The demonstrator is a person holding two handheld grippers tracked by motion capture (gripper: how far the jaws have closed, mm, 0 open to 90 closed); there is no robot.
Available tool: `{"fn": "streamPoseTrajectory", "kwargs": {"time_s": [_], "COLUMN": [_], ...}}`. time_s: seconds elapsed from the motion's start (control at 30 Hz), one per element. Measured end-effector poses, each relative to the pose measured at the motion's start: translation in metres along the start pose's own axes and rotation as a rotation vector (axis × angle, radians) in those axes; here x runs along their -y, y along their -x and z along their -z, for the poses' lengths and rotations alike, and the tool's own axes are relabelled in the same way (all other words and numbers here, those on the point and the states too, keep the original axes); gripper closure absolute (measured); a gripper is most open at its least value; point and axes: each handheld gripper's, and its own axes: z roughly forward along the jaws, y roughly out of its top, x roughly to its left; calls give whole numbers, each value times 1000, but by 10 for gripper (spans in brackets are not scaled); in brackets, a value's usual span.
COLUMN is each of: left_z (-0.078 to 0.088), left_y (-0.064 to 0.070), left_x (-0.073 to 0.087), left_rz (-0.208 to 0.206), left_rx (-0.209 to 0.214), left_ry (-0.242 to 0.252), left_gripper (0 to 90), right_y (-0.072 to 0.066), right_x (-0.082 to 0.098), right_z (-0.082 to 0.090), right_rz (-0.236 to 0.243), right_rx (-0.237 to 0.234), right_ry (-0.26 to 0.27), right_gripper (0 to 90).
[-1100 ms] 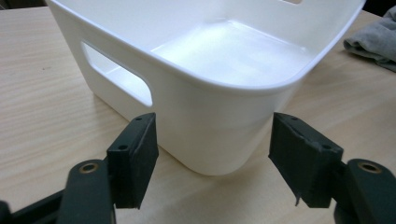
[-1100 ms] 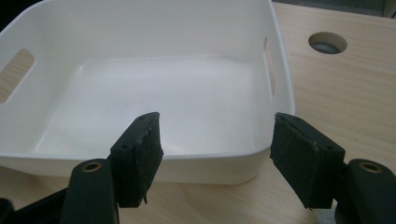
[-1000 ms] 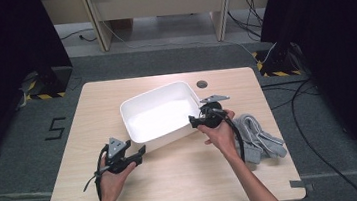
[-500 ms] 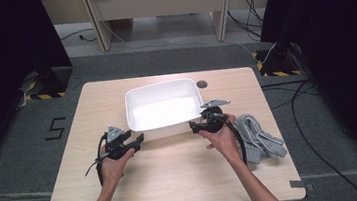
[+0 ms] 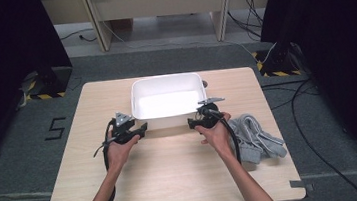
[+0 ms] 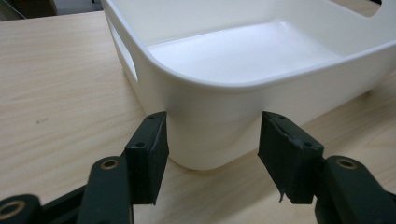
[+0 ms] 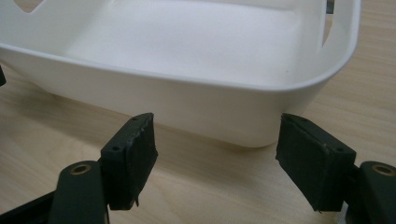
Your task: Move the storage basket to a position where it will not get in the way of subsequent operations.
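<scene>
Floor marking "5" (image 5: 57, 128) left of the table; no other legible writing. White plastic tub (image 5: 168, 103) with cut-out handles sits mid-table toward the far edge, interior bare. Wooden table (image 5: 175, 181) has open surface in front of the tub and to its left; grey strap bundle (image 5: 258, 135) lies at the right edge. Left gripper (image 6: 212, 151): jaws have just been closing, now about half open, straddling the tub's near-left corner, pads not pressing. Right gripper (image 7: 217, 161): jaws have just been opening, wide apart, near-right corner just ahead, no contact
</scene>
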Motion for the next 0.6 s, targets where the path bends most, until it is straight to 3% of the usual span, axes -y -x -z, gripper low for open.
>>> {"fn": "streamPoseTrajectory", "kwargs": {"time_s": [0.1,0.23,0.47,0.6], "left_z": [-7,-14,-24,-27], "left_y": [-2,-3,-9,-11], "left_x": [-6,-15,-21,-24], "left_rz": [19,12,72,77], "left_rx": [-1,-9,4,-6], "left_ry": [-9,-12,-4,-4], "left_gripper": [425,425,426,436], "right_y": [1,4,12,17], "right_x": [-5,-11,-21,-27], "right_z": [-5,-11,-21,-27], "right_rz": [-1,-2,-18,-39], "right_rx": [14,32,82,106], "right_ry": [-6,-9,-13,-14], "right_gripper": [291,312,323,322]}}
